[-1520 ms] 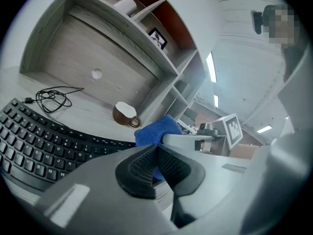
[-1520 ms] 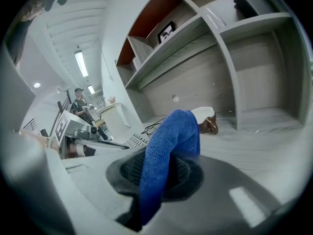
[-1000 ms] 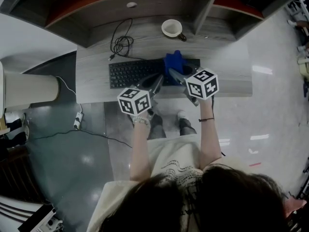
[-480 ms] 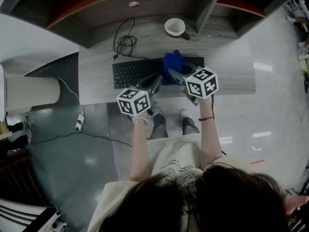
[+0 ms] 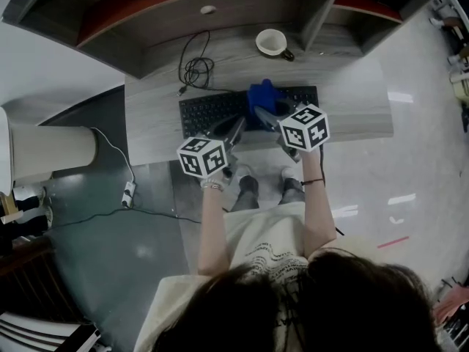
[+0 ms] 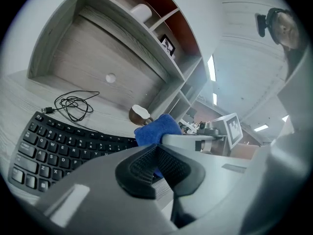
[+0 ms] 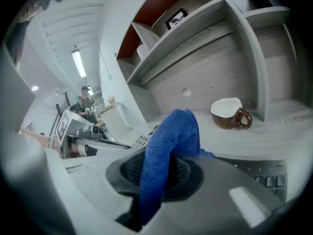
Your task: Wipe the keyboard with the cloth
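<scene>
A black keyboard lies along the front of the grey desk. On its right half sits a bunched blue cloth. My right gripper is shut on that cloth, which folds up out of the jaws and hangs down in front of them. My left gripper hangs just left of it over the keyboard's front edge. Its pads are pressed together with nothing between them.
A brown mug stands behind the keyboard under the shelf unit. A coiled black cable lies at the back left. A power strip cable trails on the floor to the left.
The right gripper has drawn the cloth a little leftward along the keyboard. The left gripper has kept its place beside it, still shut.
</scene>
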Available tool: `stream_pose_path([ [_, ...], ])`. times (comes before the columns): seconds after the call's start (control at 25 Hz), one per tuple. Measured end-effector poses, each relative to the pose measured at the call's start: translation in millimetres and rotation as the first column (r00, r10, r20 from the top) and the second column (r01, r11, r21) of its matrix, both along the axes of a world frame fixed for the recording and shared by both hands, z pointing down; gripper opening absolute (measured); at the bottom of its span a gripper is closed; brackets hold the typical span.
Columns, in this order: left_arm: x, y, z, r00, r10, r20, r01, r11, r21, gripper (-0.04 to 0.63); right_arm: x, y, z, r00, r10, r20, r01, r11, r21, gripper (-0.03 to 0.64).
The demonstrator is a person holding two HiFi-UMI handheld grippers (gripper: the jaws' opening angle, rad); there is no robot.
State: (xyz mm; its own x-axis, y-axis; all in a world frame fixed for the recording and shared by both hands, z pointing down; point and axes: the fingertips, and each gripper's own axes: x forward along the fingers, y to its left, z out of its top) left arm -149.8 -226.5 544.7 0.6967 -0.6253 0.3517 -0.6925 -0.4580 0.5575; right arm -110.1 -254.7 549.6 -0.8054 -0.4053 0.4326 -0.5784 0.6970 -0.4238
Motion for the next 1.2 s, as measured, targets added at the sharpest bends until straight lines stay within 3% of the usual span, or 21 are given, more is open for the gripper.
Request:
stream_pose_path([
  [1.2, -67, -4, 5, 1.000, 0.011, -0.019, -0.011, 1.000, 0.000, 0.005, -63, -1, 8, 1.000, 0.011, -0.013, -0.012, 1.000, -0.011, 0.058],
])
